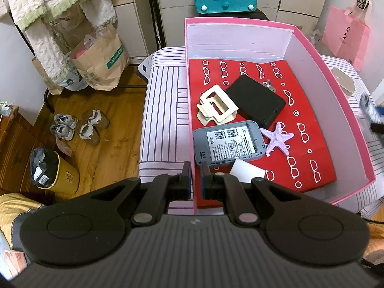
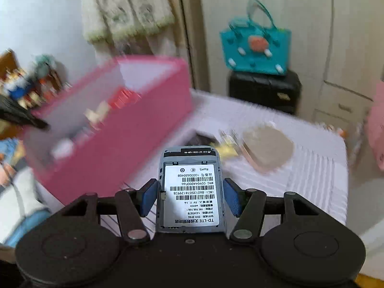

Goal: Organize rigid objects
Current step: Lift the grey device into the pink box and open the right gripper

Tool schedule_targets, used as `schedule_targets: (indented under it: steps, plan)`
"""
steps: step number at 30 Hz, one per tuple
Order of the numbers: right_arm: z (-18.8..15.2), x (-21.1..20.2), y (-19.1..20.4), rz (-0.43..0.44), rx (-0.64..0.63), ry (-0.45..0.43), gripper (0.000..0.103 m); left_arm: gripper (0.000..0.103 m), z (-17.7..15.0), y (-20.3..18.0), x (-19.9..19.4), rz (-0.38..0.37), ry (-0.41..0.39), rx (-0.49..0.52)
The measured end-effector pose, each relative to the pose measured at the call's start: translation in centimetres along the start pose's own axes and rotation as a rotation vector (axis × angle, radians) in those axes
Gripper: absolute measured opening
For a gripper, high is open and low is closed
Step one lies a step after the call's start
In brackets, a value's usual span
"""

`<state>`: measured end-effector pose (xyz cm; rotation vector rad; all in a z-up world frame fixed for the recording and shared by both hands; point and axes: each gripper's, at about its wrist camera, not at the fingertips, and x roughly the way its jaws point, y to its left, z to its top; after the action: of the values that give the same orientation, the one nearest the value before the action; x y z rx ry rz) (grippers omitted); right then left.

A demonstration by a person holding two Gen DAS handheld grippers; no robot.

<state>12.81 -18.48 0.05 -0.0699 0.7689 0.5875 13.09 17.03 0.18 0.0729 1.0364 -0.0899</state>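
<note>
Right hand-held gripper is only pinching that gray router by its edges, so it could probably slip before reaching the pink box, while the left hand-held gripper, clamped on the box wall, might tip it.

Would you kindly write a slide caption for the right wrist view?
Right gripper holds a grey device, label up, beside the pink box.

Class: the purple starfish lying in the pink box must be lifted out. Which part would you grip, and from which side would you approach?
Come from above: the purple starfish lies flat on the red sheet inside the walls of the pink box. Probably close across its central body, fingers dropping into the gaps between arms; the arms themselves taper.
</note>
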Motion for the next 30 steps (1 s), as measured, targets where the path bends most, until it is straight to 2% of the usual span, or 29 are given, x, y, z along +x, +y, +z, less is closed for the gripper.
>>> schedule_targets:
  steps: [3,6,11,16,24,27,30]
  plan:
    - [3.3,-0.8,2.9,0.112,-0.09,-0.032,0.064,0.006,0.0,0.0,0.0,-0.003,-0.002,0.005]
    - [6.4,-0.1,6.1,0.232,-0.194,-0.011,0.065,0.006,-0.2,0.0,0.0,-0.003,-0.008,0.015]
    - [9.3,5.5,10.5,0.381,-0.415,0.179,0.065,0.006,-0.1,0.0,0.0,-0.006,-0.009,0.025]
    - [9.9,11.4,12.0,0.437,-0.519,0.401,0.065,0.006,-0.2,0.0,0.0,-0.007,-0.012,0.035]
    - [9.0,14.1,13.1,0.528,-0.643,0.62,0.065,0.006,-0.2,0.3,-0.2,-0.027,-0.021,0.029]
    - [8.8,14.6,12.9,0.496,-0.643,0.6,0.065,0.006,-0.3,0.6,-0.2,-0.038,-0.022,0.021]
    - [9.1,13.6,11.8,0.47,-0.596,0.515,0.068,0.006,-0.3,0.6,-0.2,-0.039,-0.022,0.021]
